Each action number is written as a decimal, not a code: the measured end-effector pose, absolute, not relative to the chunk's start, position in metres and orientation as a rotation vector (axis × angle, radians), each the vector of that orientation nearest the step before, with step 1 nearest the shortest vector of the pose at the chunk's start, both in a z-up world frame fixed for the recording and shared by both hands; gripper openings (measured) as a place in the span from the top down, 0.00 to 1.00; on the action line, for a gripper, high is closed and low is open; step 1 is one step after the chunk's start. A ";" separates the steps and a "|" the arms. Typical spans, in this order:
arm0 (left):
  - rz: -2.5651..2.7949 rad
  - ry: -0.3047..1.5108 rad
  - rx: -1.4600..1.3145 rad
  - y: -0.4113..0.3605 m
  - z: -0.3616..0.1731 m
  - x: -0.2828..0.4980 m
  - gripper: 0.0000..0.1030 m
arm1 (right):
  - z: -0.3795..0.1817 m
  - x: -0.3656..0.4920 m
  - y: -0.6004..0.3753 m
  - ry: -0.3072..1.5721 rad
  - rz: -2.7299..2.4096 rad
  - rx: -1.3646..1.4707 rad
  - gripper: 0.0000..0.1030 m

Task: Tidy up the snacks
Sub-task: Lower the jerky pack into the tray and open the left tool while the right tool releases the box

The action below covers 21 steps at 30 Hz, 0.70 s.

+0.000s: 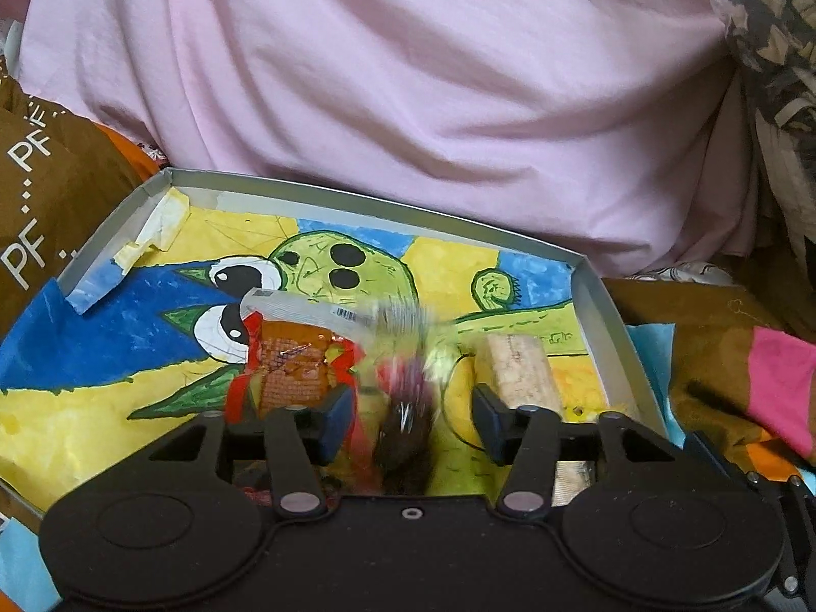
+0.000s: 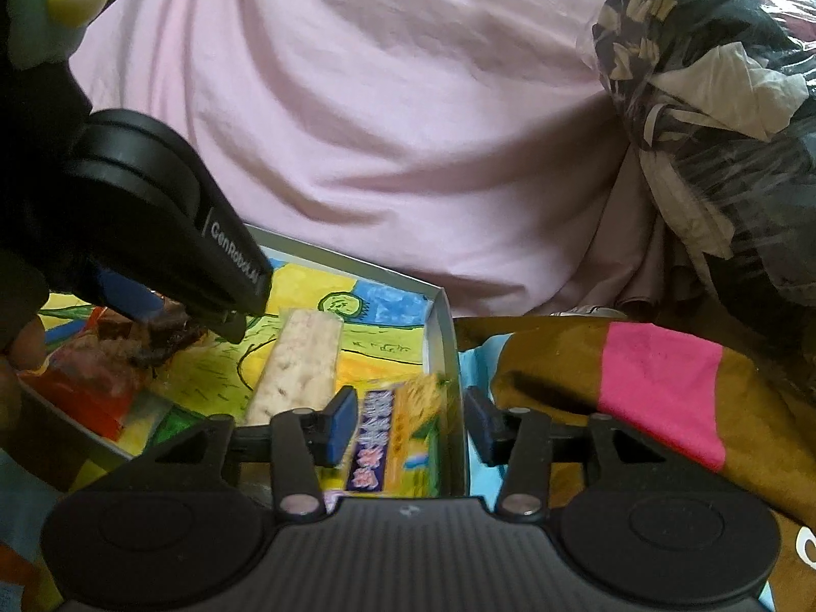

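Observation:
A shallow grey tray (image 1: 357, 199), lined with a painted cartoon drawing, lies on the bed. My left gripper (image 1: 410, 423) stands open above it. A blurred dark-brown and red snack packet (image 1: 408, 403) sits between the fingers, clear of both pads. An orange-red packet (image 1: 290, 372) with a white strip lies to its left, and a pale rice bar (image 1: 520, 372) to its right. My right gripper (image 2: 410, 423) is open, straddling the tray's right wall (image 2: 451, 357). A blurred yellow packet with a purple label (image 2: 392, 433) lies beside its left pad. The rice bar (image 2: 301, 362) is just left of it.
Pink bedding (image 1: 408, 76) rises behind the tray. A brown bag with white letters (image 1: 30, 204) sits at the left. Plastic-wrapped patterned cloth (image 2: 714, 76) is at the back right, and brown-and-pink fabric (image 2: 663, 382) lies right of the tray. The left gripper's housing (image 2: 153, 194) fills the right view's upper left.

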<state>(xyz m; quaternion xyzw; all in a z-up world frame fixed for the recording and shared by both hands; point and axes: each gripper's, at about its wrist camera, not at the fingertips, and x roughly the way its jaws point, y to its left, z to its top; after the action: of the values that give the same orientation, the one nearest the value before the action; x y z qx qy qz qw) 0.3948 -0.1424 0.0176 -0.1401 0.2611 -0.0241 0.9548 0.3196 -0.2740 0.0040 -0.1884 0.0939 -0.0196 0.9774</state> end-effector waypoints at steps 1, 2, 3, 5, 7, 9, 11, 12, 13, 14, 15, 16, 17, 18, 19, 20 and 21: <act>-0.049 0.526 -0.288 -0.142 0.018 0.394 0.44 | 0.004 0.319 -0.274 0.188 -0.040 -0.380 0.42; -0.051 0.530 -0.290 -0.142 0.020 0.393 0.41 | 0.005 0.318 -0.274 0.185 -0.042 -0.377 0.40; -0.048 0.528 -0.291 -0.142 0.021 0.391 0.36 | 0.007 0.317 -0.274 0.179 -0.045 -0.373 0.37; -0.040 0.519 -0.293 -0.140 0.023 0.388 0.30 | 0.010 0.314 -0.275 0.166 -0.048 -0.362 0.32; -0.036 0.506 -0.298 -0.138 0.027 0.382 0.25 | 0.015 0.309 -0.276 0.153 -0.052 -0.344 0.27; -0.033 0.492 -0.299 -0.135 0.031 0.375 0.18 | 0.020 0.304 -0.278 0.141 -0.055 -0.325 0.21; -0.024 0.474 -0.297 -0.132 0.037 0.367 0.11 | 0.026 0.298 -0.280 0.128 -0.060 -0.305 0.18; -0.019 0.465 -0.296 -0.130 0.040 0.363 0.06 | 0.029 0.294 -0.281 0.122 -0.061 -0.289 0.15; -0.013 0.454 -0.297 -0.128 0.043 0.358 0.04 | 0.032 0.291 -0.283 0.117 -0.062 -0.274 0.14; -0.010 0.442 -0.300 -0.126 0.046 0.354 0.02 | 0.035 0.287 -0.284 0.111 -0.064 -0.255 0.12; -0.007 0.429 -0.305 -0.123 0.049 0.348 0.01 | 0.038 0.282 -0.286 0.105 -0.066 -0.237 0.10; -0.004 0.422 -0.308 -0.120 0.051 0.343 0.01 | 0.042 0.277 -0.289 0.098 -0.068 -0.210 0.09; -0.003 0.418 -0.310 -0.118 0.054 0.338 0.01 | 0.045 0.271 -0.291 0.088 -0.068 -0.181 0.07; 0.001 0.410 -0.313 -0.115 0.057 0.332 0.01 | 0.047 0.266 -0.293 0.080 -0.069 -0.160 0.05; 0.005 0.403 -0.314 -0.112 0.059 0.327 0.01 | 0.050 0.260 -0.295 0.069 -0.070 -0.143 0.04; 0.008 0.397 -0.315 -0.109 0.062 0.322 0.01 | 0.052 0.253 -0.296 0.057 -0.071 -0.134 0.03; 0.012 0.391 -0.315 -0.107 0.064 0.316 0.01 | 0.055 0.247 -0.296 0.043 -0.072 -0.127 0.01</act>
<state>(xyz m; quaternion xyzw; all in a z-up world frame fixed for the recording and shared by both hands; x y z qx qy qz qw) 0.3158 -0.1068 0.0640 -0.1560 0.1933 0.0061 0.9686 0.2471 -0.2963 0.0548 -0.0635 0.0217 -0.0360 0.9971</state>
